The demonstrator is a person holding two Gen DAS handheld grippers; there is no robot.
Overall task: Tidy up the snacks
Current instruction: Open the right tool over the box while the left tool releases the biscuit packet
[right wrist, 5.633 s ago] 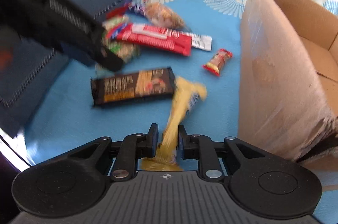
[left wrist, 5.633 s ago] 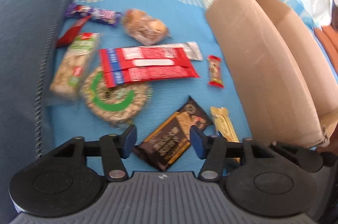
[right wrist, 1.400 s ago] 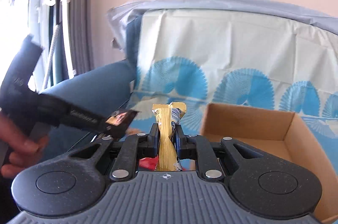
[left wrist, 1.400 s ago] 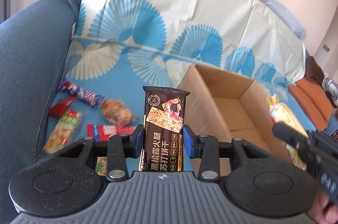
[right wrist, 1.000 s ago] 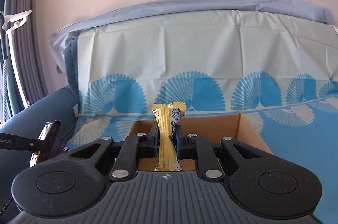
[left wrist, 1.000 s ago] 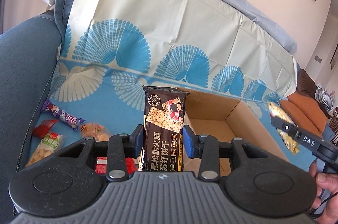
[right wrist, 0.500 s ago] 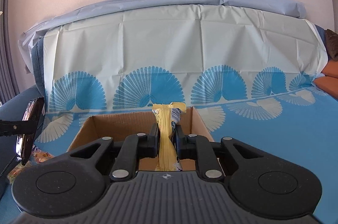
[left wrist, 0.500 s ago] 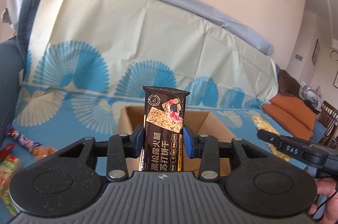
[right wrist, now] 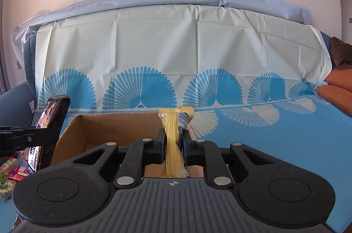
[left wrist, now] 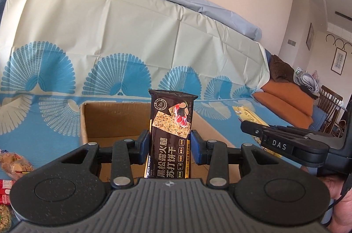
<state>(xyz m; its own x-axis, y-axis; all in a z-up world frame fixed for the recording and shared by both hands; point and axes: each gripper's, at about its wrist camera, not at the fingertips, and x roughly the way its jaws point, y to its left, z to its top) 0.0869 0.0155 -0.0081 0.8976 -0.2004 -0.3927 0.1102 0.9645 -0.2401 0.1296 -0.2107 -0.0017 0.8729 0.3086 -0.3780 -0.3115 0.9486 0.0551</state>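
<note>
The left gripper [left wrist: 169, 146] pinched the dark cracker pack [left wrist: 170, 136] upright above the cardboard box [left wrist: 114, 120]; the right gripper [right wrist: 173, 145] pinched the yellow snack bar [right wrist: 173, 134] there too. Released together, the snacks could collide or catch the box's rim.

My left gripper [left wrist: 169, 146] covers the lower end of the dark brown cracker packet [left wrist: 170, 134] it clamps, and its black body hides the near wall and most of the floor of the open brown cardboard box [left wrist: 110, 120]. Left of that box, a clear bag of golden biscuits [left wrist: 14, 163] and a red wrapper [left wrist: 4, 191] are cut off by the picture's edge. Right of the box, the yellow snack bar [left wrist: 248, 117] is mostly hidden behind my right gripper [left wrist: 250, 128]. In the right wrist view, small packets [right wrist: 13, 173] left of the box are too small and blocked to identify.
</note>
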